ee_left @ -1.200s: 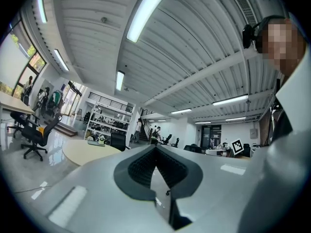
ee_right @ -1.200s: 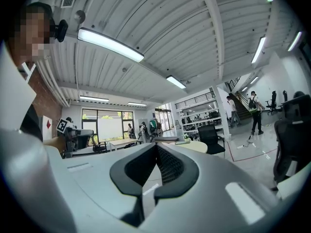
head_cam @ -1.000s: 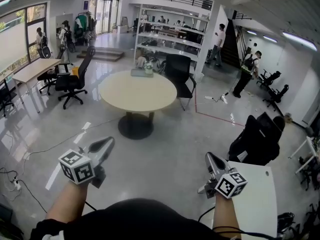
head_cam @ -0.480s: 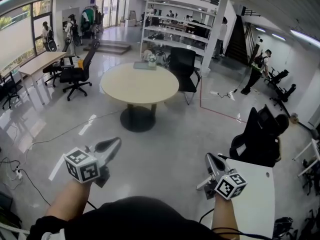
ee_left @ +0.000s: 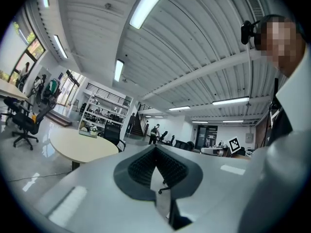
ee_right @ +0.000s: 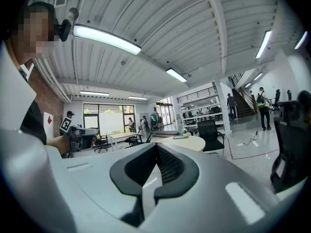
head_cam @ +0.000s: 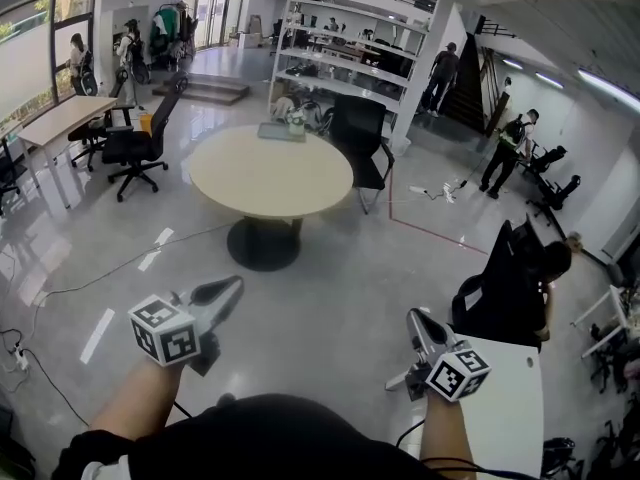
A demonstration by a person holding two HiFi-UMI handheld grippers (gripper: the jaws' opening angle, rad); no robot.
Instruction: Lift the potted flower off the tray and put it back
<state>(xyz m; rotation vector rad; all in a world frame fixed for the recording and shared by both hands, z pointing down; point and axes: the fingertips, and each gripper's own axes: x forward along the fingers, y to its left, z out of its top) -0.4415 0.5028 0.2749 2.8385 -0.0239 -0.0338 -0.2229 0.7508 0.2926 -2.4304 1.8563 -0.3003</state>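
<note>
On far round table (head_cam: pixel 270 178): potted flower (head_cam: pixel 296 120); L tongs (head_cam: pixel 235 282) & R tongs (head_cam: pixel 413 316) closed, empty.

The right gripper (ee_right: pixel 156 146) has its 2 jaws together at the tips, with nothing between them. Beyond them stands a round table (ee_right: pixel 189 142) with a small potted flower (ee_right: pixel 184 131) on it. A black chair (ee_right: pixel 210 130) stands just beside the table, and a person (ee_right: pixel 264 108) stands near the stairs.
</note>
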